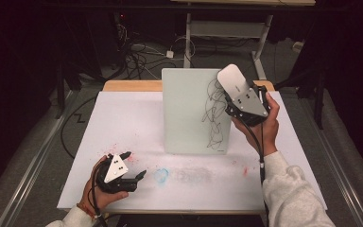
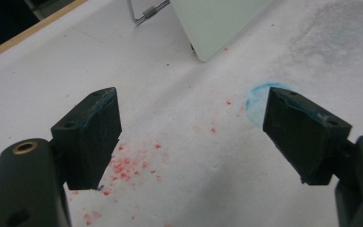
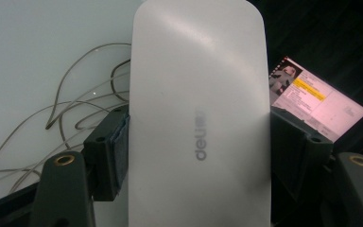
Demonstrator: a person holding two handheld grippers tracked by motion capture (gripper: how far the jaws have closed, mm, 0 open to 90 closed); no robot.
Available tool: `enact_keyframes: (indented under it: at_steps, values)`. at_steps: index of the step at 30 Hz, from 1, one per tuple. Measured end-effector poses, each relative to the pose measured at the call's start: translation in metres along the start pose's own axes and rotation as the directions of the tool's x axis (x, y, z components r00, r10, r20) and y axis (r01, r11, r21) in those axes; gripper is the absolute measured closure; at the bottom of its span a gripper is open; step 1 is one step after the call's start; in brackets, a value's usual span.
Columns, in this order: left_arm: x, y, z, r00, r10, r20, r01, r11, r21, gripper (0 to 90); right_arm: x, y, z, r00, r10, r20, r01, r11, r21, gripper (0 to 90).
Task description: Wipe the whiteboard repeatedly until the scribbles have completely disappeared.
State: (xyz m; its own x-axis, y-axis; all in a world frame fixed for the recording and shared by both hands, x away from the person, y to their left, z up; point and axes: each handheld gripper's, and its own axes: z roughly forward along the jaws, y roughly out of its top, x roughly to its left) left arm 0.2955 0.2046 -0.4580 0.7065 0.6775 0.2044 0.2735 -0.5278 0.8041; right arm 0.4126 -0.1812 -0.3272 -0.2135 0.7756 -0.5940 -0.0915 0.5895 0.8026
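Left gripper [image 1: 136,164] rests low on the counter [image 1: 123,123] w/ jaws wide apart, nothing between them; hard black blocky pads [image 2: 90,135], blue smear on the inner faces. Under it, red speckle stains [image 2: 123,165] and a faint blue ring [image 2: 257,97] on the matte white top, so dragging the pads there could smudge pigment further. Mid-counter, the whiteboard [image 1: 184,109] stands upright on a thin wire prop [image 2: 144,13]: smooth, glossy, pale, rounded corners, black scribble [image 1: 215,113] down its right part. Right gripper [image 1: 230,92] is clamped on the eraser [image 1: 232,80], raised at the board's top right edge just by the scribble; whether it touches the glass I can't tell. Eraser [image 3: 198,118] is a slick white oblong w/ rounded end, grey logo. Risk, imo: pressing hard on a propped board w/ no bracing from the left could tip or slide it back; a slick shell could also twist in the jaws mid-wipe.
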Motion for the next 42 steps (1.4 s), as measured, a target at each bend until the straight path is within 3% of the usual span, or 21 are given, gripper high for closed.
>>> enact_keyframes:
  at_steps: [7,13,18,19,23,25,26,30,32,34,36,38,42]
  values:
    - [-0.001,0.000,0.000,1.0000,0.006,0.000,-0.006,1.0000,-0.001,19.4,0.043,0.000,0.000,0.9944,-0.094,-0.048,0.093,0.996,-0.014,31.1]
    - [-0.001,0.000,-0.001,1.0000,0.007,0.000,-0.007,1.0000,0.000,19.4,0.057,-0.012,-0.006,0.9904,-0.113,-0.079,0.113,0.994,-0.011,31.2]
    - [-0.001,0.001,-0.001,1.0000,0.002,-0.001,-0.002,1.0000,-0.004,19.4,0.050,-0.010,-0.006,0.9877,-0.119,-0.101,0.119,0.993,-0.004,31.2]
    - [-0.001,0.001,-0.001,1.0000,0.003,-0.002,-0.003,1.0000,-0.004,19.4,0.041,-0.005,-0.004,0.9910,-0.107,-0.081,0.107,0.994,-0.001,31.2]
    - [-0.001,0.000,-0.001,1.0000,0.001,-0.003,-0.001,1.0000,-0.003,19.4,0.028,0.001,-0.001,0.9963,-0.077,-0.039,0.077,0.997,0.004,31.2]
    - [-0.001,0.000,-0.001,1.0000,0.001,-0.003,-0.001,1.0000,0.000,19.4,0.016,0.001,0.000,0.9997,-0.022,-0.007,0.022,1.000,0.004,31.2]
    - [-0.001,0.000,-0.001,1.0000,0.000,-0.003,0.000,1.0000,0.000,19.4,0.016,0.000,-0.001,1.0000,-0.006,-0.006,0.006,1.000,0.004,31.2]
    - [-0.001,0.000,-0.001,1.0000,-0.001,-0.002,0.001,1.0000,-0.001,19.4,0.024,-0.004,-0.002,0.9998,-0.019,-0.003,0.019,1.000,0.006,31.2]
    - [-0.001,0.000,0.000,1.0000,0.000,-0.002,0.000,1.0000,-0.001,19.4,0.036,-0.008,-0.005,0.9981,-0.056,-0.024,0.056,0.998,0.011,31.2]
    - [-0.001,0.001,0.000,1.0000,0.003,-0.002,-0.003,1.0000,0.000,19.4,0.039,-0.010,-0.005,0.9970,-0.069,-0.035,0.069,0.998,0.012,31.2]
    - [-0.002,0.001,0.000,1.0000,0.003,-0.003,-0.003,1.0000,-0.001,19.4,0.046,-0.013,-0.007,0.9923,-0.113,-0.051,0.114,0.993,0.015,31.2]
    - [-0.001,0.000,-0.001,1.0000,0.002,-0.002,-0.002,1.0000,-0.002,19.4,0.044,-0.013,-0.007,0.9913,-0.116,-0.063,0.117,0.993,0.014,31.2]
    - [-0.001,0.000,-0.001,1.0000,0.001,-0.004,-0.001,1.0000,-0.002,19.4,0.023,-0.005,-0.003,0.9982,-0.055,-0.023,0.056,0.998,0.012,31.2]
